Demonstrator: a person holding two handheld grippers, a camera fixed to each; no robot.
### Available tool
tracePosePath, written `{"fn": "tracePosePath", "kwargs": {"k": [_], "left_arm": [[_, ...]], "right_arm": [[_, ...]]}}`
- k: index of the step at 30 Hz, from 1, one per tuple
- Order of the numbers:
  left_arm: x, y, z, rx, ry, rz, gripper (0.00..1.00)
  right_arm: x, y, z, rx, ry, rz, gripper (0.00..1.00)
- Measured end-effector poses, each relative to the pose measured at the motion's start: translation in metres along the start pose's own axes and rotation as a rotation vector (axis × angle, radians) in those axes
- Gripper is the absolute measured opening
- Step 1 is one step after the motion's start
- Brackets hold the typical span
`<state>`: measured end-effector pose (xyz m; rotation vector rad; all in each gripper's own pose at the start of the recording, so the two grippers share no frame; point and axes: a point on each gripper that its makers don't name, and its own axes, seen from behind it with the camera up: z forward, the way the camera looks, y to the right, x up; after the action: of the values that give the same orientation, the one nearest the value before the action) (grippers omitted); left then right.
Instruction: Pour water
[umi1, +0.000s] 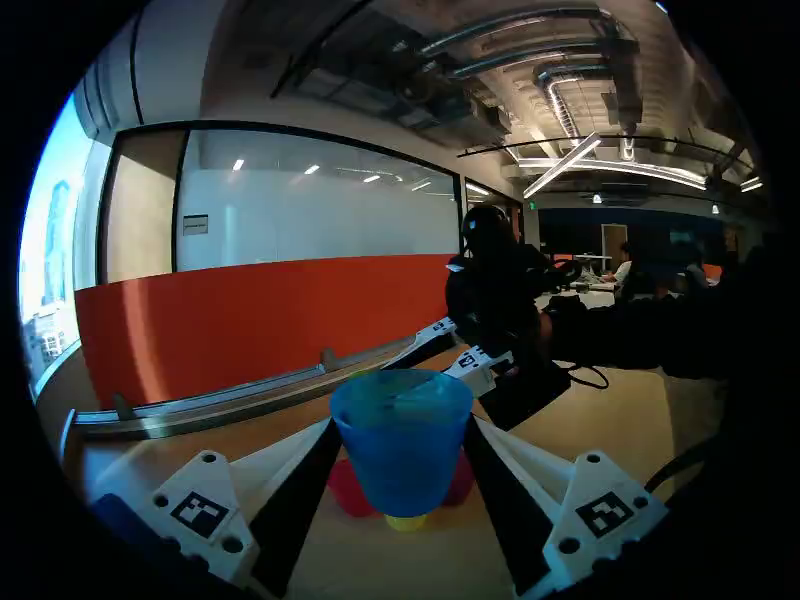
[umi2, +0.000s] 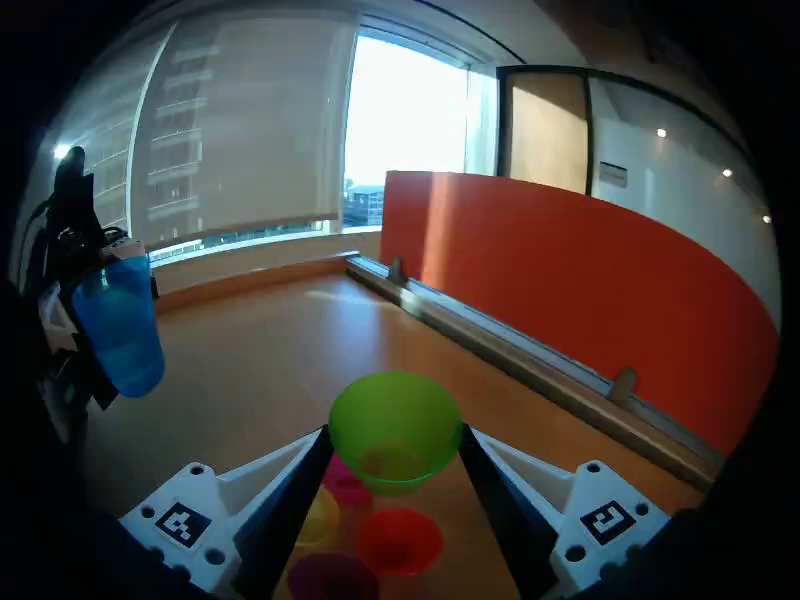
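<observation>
Low centre of the left gripper view, I am holding the left gripper (umi1: 400, 428) clamped on the blue cup (umi1: 402, 455). Both fingers are pressing its sides and the cup is sitting upright.

Low centre of the right gripper view, the right gripper (umi2: 395, 438) is gripping the green cup (umi2: 393, 415) the same way. It is hanging above the red cup (umi2: 398, 540) on the wooden table (umi2: 260, 370).

Farther off, at the left edge of that view, the blue cup is hanging well apart from the green one. The orange partition (umi2: 600, 290) is running behind.

Water level: I cannot tell in either cup.

Judgement: I am lining up for the pour. I am planning to bring the rims near, set the pouring lip above the other mouth, and tip slowly.
</observation>
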<state>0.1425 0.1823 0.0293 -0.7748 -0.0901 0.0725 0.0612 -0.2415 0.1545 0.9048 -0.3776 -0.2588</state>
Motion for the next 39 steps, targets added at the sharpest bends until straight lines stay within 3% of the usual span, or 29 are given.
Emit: {"fn": "tracePosePath", "kwargs": {"k": [15,39], "left_arm": [[0.005,-0.001,-0.002,0.006,0.003,-0.003,0.84],[0.015,0.008,-0.008,0.009,0.012,0.012,0.84]], "right_arm": [[0.023,-0.018,-0.025,0.005,0.128,-0.039,0.93],[0.041,-0.053,-0.054,0.023,0.272,-0.051,0.93]]}}
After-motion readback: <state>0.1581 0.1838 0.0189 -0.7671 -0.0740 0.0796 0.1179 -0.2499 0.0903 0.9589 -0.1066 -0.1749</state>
